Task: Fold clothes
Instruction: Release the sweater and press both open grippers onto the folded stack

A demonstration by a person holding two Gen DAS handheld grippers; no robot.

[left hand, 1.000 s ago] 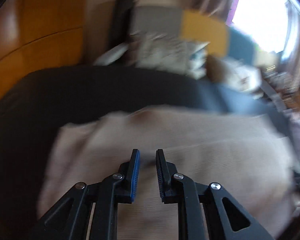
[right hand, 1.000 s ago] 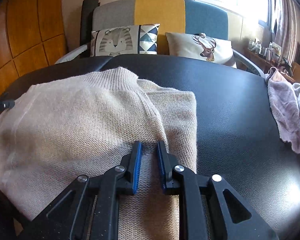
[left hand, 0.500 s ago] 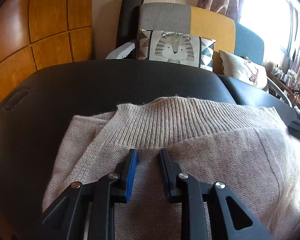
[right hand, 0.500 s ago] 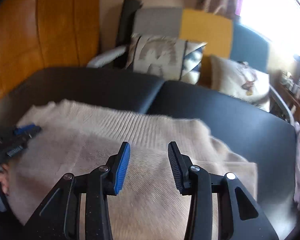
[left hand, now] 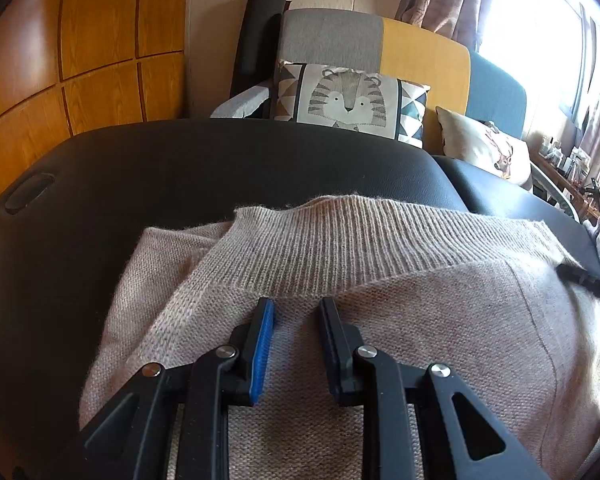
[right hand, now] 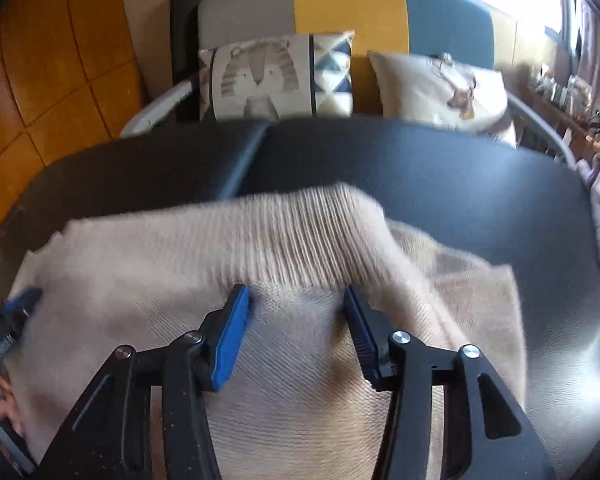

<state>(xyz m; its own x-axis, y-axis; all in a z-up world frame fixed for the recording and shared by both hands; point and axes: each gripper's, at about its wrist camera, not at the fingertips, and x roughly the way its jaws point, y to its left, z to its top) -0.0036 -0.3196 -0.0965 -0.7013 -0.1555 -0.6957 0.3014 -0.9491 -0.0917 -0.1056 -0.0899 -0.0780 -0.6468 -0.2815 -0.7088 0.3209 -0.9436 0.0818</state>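
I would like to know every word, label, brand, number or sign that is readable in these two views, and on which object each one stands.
No text can be read in either view.
Left gripper: a small white label with marks near its body in the right wrist view, too blurred to read.
Beige sweater, tiger cushion and deer cushion: pictures or plain knit only, no words.
Shelf items by the window: too small to tell.

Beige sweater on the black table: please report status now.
Left gripper open, right gripper open wider, both empty over beige sweater. Sweater part-folded on black table. Nothing in the way.
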